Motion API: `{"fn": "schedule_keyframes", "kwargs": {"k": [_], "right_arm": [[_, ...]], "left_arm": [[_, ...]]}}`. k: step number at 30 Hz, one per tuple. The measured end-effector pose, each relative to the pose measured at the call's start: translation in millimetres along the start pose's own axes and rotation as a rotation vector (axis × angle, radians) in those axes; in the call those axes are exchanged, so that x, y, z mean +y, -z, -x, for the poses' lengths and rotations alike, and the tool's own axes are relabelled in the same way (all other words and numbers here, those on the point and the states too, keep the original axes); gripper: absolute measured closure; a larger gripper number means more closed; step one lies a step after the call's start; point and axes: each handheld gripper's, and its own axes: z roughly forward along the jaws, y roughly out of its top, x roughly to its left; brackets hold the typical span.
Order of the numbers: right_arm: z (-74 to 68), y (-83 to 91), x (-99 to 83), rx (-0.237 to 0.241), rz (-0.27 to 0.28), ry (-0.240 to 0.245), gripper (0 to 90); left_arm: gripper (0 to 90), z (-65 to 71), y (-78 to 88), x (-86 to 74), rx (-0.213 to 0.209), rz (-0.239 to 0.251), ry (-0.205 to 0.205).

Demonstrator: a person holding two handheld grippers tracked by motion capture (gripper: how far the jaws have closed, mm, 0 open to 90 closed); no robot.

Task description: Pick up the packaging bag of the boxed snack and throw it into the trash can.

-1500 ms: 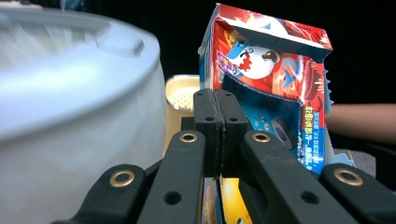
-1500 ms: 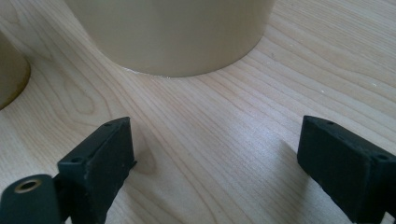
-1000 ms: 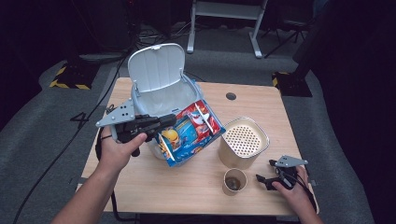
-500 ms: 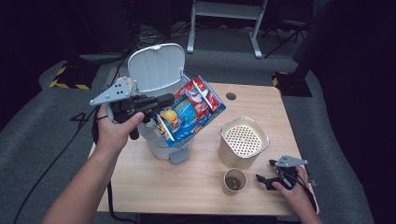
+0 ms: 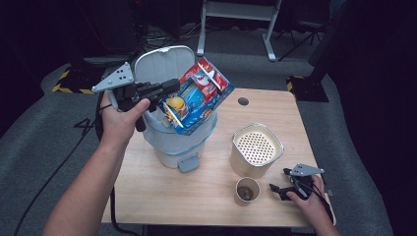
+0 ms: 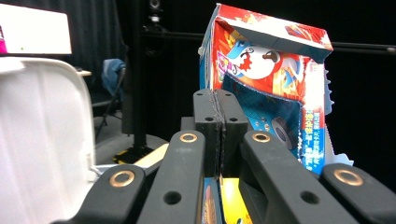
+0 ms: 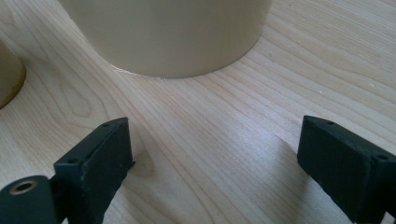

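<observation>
A flattened cartoon-printed carton (image 5: 196, 93), red and blue, hangs tilted above the open mouth of a white pedal bin (image 5: 172, 145). My left gripper (image 5: 169, 89) is shut on the carton's lower left edge. In the left gripper view the jaws (image 6: 219, 112) meet on the carton (image 6: 271, 88), which rises to the right, and the bin's raised lid (image 6: 42, 135) stands at the left. My right gripper (image 5: 278, 189) rests open on the table near its front right edge. In the right gripper view nothing lies between its jaws (image 7: 215, 154).
A beige tub (image 5: 256, 150) with a perforated top stands right of the bin, and a small paper cup (image 5: 247, 191) sits in front of it. In the right gripper view the tub (image 7: 168, 32) is close ahead. A round hole (image 5: 243, 101) marks the table's back.
My left hand has lifted the carton up and back, from low beside the bin to above its mouth. The right hand has stayed where it was.
</observation>
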Motion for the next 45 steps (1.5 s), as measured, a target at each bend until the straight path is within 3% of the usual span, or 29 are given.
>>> {"fn": "schedule_keyframes", "kwargs": {"k": [6, 10, 17, 24, 31, 39, 45], "right_arm": [[-0.1, 0.1, 0.0, 0.001, 0.000, -0.001, 10.2], [-0.1, 0.0, 0.0, 0.000, 0.000, -0.001, 10.2], [-0.1, 0.0, 0.0, 0.000, 0.000, -0.001, 10.2], [-0.1, 0.0, 0.0, 0.000, 0.000, -0.001, 10.2], [0.0, 0.0, 0.0, 0.001, 0.000, -0.001, 10.2], [-0.1, 0.0, 0.0, 0.001, 0.000, -0.001, 10.2], [0.0, 0.0, 0.0, 0.000, 0.000, -0.001, 10.2]], "left_arm": [[88.8, -13.4, -4.9, 6.2, 0.059, 0.024, 0.010], [88.8, -22.0, -8.8, 6.3, 0.117, 0.021, -0.027], [88.7, -33.8, -13.8, 2.0, 0.157, 0.022, -0.018], [88.7, -36.6, -16.4, 0.4, 0.211, -0.006, -0.047], [88.6, -35.9, -13.5, -0.6, 0.291, -0.020, -0.077], [88.6, -35.2, -11.9, -5.6, 0.336, -0.033, -0.090], [88.3, -33.2, -15.8, -8.1, 0.337, -0.047, -0.088]]}}
